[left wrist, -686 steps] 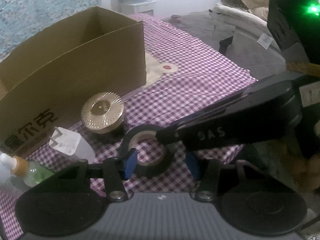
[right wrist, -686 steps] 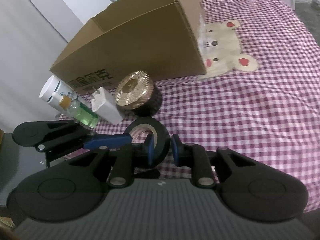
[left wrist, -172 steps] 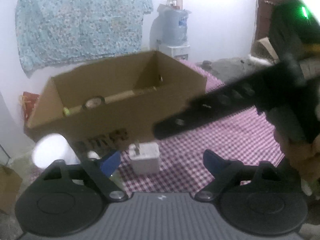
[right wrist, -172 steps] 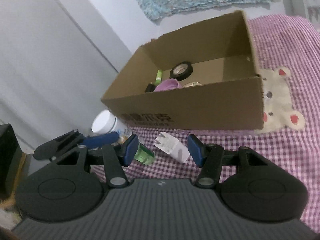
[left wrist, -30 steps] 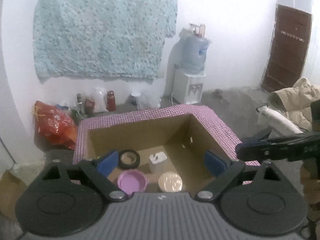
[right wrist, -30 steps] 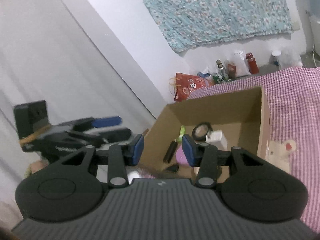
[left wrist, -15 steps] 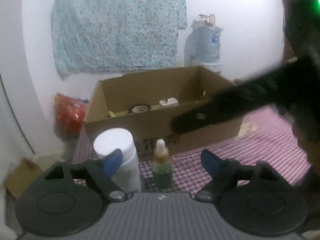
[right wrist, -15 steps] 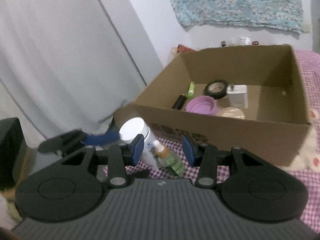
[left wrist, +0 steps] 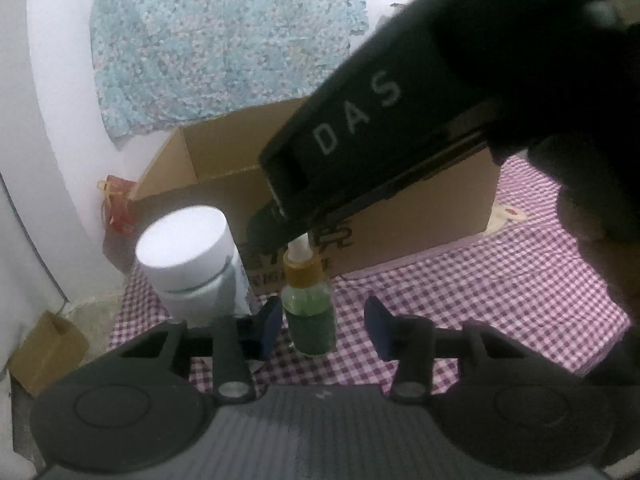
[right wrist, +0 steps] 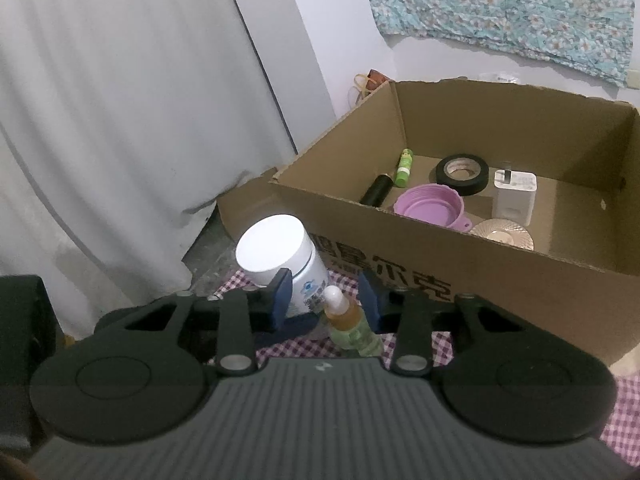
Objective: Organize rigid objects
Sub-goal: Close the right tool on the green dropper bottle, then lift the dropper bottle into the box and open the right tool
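A small green dropper bottle [left wrist: 308, 312] with a tan collar stands on the checked cloth, in front of the cardboard box [left wrist: 420, 216]. My left gripper [left wrist: 323, 326] has the bottle between its closing jaws. The left pad is close to the bottle and a gap shows at the right pad. A white-lidded jar [left wrist: 188, 256] stands just left of the bottle. My right gripper [right wrist: 324, 298] hovers over the bottle [right wrist: 352, 326] with its jaws closing and nothing pressed between them. One of its black fingers [left wrist: 360, 120] crosses above the dropper cap. In the box [right wrist: 440, 264] lie a tape roll [right wrist: 462, 174], a white charger [right wrist: 514, 196] and a purple cup [right wrist: 430, 208].
A gold-lidded jar [right wrist: 502, 236], a green tube [right wrist: 404, 168] and a black tube [right wrist: 376, 190] also lie in the box. A grey curtain [right wrist: 120, 120] hangs on the left. On the floor by the cloth's edge are a small carton [left wrist: 44, 352] and a red bag [left wrist: 116, 208].
Both grippers came down from above the box to the jar and bottle in front of it. The left jaws narrowed around the bottle. The right gripper's finger now crosses close over it.
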Demonstrator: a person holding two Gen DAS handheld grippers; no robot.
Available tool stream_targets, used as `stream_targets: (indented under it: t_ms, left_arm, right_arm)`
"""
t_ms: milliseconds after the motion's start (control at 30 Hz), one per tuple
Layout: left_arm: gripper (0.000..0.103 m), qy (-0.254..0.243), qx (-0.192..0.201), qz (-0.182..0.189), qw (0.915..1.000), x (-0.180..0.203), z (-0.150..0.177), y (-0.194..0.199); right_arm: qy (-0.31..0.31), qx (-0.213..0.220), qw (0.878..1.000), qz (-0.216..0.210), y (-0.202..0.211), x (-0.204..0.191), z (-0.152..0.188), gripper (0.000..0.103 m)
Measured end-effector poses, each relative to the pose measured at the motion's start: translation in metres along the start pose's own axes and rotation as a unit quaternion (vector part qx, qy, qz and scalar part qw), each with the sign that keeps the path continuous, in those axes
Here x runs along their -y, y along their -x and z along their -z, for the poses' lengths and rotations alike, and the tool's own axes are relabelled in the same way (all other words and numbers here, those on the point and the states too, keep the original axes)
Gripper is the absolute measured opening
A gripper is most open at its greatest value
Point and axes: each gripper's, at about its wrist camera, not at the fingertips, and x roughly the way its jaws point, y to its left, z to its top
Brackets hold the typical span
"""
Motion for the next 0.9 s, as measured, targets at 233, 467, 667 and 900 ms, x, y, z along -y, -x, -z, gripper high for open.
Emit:
stream_targets:
  t_ms: [233, 467, 667, 900]
  left_arm:
    - [0.046, -0.003, -0.01, -0.018, 0.9998, 0.004, 0.002, -0.018]
    - [0.038, 0.006, -0.02, -0.033, 0.9992, 0.004, 0.002, -0.032]
    - [0.034, 0.017, -0.022, -0.034, 0.999, 0.0, 0.002, -0.033]
    - [0.033, 0.015, -0.009, -0.023, 0.9996, 0.005, -0.003, -0.016]
  right_arm:
    - [-0.024, -0.019, 1.0, 0.0, -0.003, 0.012, 0.009, 0.021]
    - [-0.036, -0.029, 0.999, -0.006, -0.006, 0.018, 0.014, 0.02]
    - [-0.037, -0.029, 0.999, -0.006, -0.002, 0.018, 0.015, 0.02]
    - [-0.041, -0.022, 0.999, -0.005, 0.017, 0.018, 0.019, 0.02]
